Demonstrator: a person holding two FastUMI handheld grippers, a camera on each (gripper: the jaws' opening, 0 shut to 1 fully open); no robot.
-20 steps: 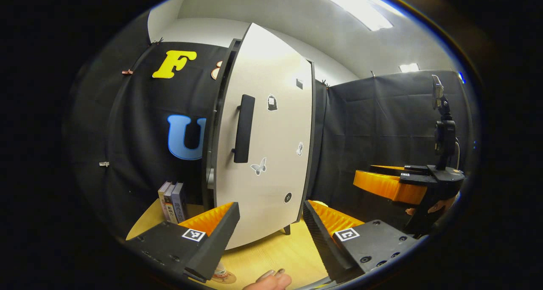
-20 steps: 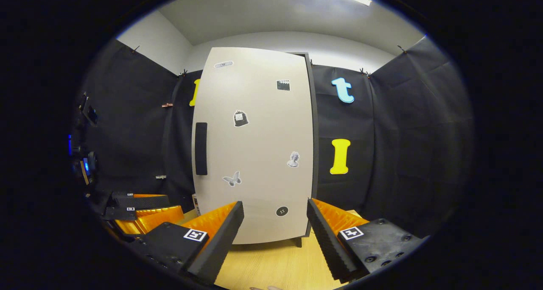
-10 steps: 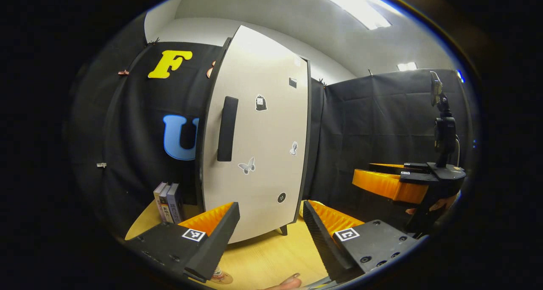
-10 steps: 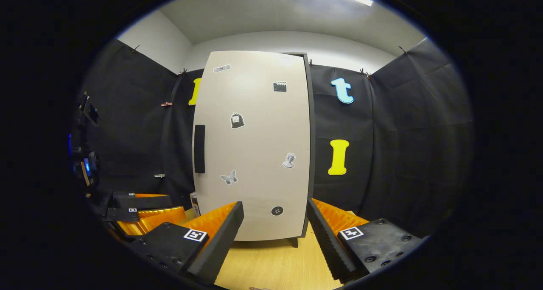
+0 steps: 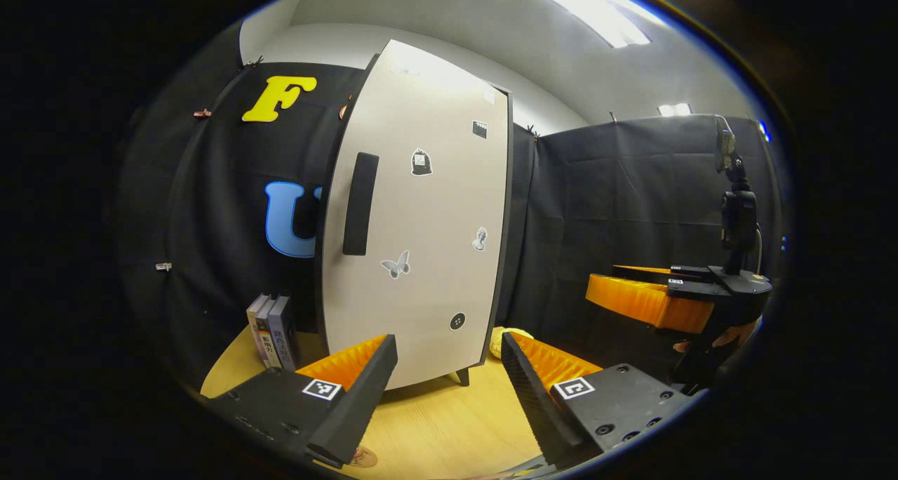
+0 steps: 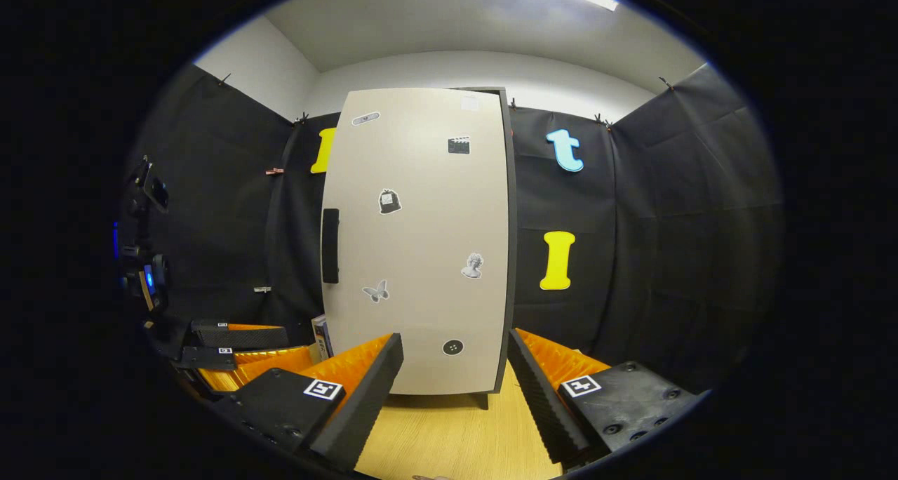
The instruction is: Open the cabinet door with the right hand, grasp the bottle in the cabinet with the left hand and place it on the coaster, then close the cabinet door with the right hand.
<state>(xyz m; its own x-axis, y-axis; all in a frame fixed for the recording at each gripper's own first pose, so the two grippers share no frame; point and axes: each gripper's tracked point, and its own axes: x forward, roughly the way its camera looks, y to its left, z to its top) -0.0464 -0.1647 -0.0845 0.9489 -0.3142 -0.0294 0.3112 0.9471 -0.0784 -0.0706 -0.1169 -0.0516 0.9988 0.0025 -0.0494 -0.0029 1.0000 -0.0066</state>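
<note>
The pale cabinet door (image 5: pixel 428 213) with its dark vertical handle (image 5: pixel 360 203) stands flush on the cabinet, straight ahead of both cameras. My left gripper (image 5: pixel 449 382) is open a short way in front of the door's lower edge, nothing between its fingers. A sliver of the round coaster (image 5: pixel 361 457) peeks out under its left finger. In the right gripper view the door (image 6: pixel 421 255) and handle (image 6: pixel 330 245) face me, and my right gripper (image 6: pixel 456 389) is open and empty below them. The right gripper (image 5: pixel 652 301) also appears far right in the left gripper view.
Several upright books (image 5: pixel 270 329) stand left of the cabinet on the wooden table (image 5: pixel 449 431). A small yellow object (image 5: pixel 499 340) lies by the cabinet's right foot. The left gripper (image 6: pixel 238 347) sits low left in the right gripper view.
The door has swung from slightly ajar to flush against the cabinet. Both grippers have drawn back a little from it. The fingers at the bottom of the left gripper view are gone.
</note>
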